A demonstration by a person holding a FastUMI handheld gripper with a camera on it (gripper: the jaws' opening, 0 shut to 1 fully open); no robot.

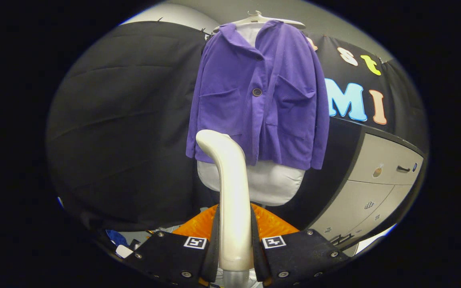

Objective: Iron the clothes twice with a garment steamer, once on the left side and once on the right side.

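Gripping the garment steamer [232,192], your claw [235,244] has both fingers [213,240] pressed against the sides of its pale handle, one on each flank; the handle rises upright from between the fingers and curves over at its top towards the left, ending in a rounded head; that head sits in front of the lower left hem of the purple jacket [260,96], though you cannot tell from this view whether it touches the cloth.

You have the jacket hanging straight ahead, beyond the fingers, on a pale hanger [259,19]; it is buttoned, with a dark button [257,92] at mid-front and a patch pocket on either side; both sleeves hang down along its edges; behind it stands a white padded board [268,182], whose rounded lower end shows below the hem.

Just behind the fingers and low down you see an orange textured object [270,224], partly hidden by the claw and the handle; what it is cannot be made out.

To your right, past the jacket, stands a grey cabinet [378,176] with drawer fronts and a dark handle; black cloth covers the wall behind and to the left of the jacket.
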